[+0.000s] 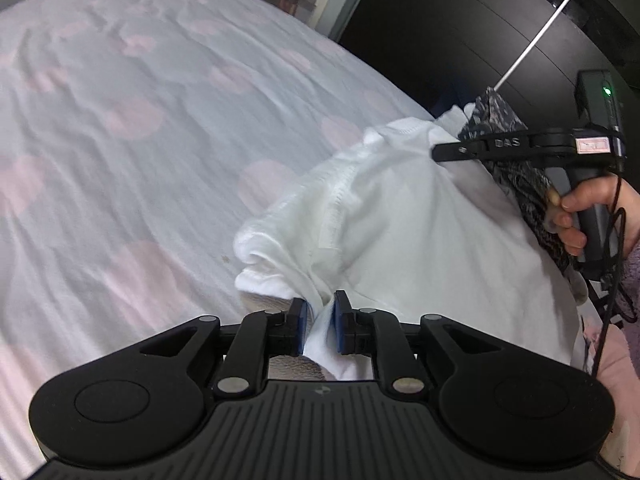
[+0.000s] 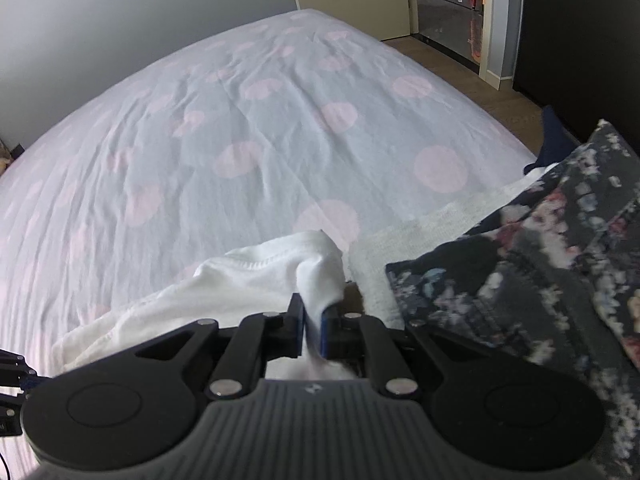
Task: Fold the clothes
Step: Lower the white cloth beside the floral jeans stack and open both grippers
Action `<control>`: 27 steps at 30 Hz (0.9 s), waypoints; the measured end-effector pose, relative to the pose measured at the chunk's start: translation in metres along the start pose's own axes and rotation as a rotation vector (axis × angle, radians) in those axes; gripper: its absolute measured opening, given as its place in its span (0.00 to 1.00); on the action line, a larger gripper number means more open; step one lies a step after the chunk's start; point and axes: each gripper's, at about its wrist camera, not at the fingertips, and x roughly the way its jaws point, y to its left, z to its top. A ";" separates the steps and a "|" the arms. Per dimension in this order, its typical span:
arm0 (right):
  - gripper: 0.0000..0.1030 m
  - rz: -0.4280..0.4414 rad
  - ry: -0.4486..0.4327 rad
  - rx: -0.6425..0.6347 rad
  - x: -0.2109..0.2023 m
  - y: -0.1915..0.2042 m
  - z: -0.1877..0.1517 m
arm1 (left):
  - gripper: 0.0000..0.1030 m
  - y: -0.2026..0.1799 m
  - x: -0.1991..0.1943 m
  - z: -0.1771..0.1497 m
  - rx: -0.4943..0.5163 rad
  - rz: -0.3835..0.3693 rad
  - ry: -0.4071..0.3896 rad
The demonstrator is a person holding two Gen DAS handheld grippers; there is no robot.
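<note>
**White garment pinched at both ends, ready to be laid out**

At the bottom of each view, the left gripper (image 1: pixel 320 322) and right gripper (image 2: pixel 314 330) are each clamped on a bunch of the white garment (image 1: pixel 392 216), which lies crumpled at the lower right of the dotted bedsheet (image 1: pixel 140 140), beside a floral cloth (image 2: pixel 540 264). This looks like the opening step; next, draw the two holds apart and spread it flat.

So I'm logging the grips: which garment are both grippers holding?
The plain white garment; left gripper and right gripper both pinch it. The dark flowered garment lies unheld beside.
</note>
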 end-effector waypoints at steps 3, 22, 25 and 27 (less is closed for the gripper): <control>0.21 -0.036 -0.050 -0.006 -0.024 -0.003 0.001 | 0.12 -0.001 -0.012 0.001 0.006 0.038 -0.030; 0.13 -0.073 -0.068 -0.058 -0.103 -0.025 -0.114 | 0.12 -0.101 -0.013 -0.037 0.194 -0.053 -0.023; 0.09 -0.075 -0.055 -0.029 -0.098 -0.038 -0.130 | 0.12 -0.107 0.006 -0.044 0.226 -0.004 0.036; 0.09 -0.062 -0.052 -0.013 -0.094 -0.045 -0.137 | 0.12 -0.104 0.013 -0.047 0.212 0.023 0.064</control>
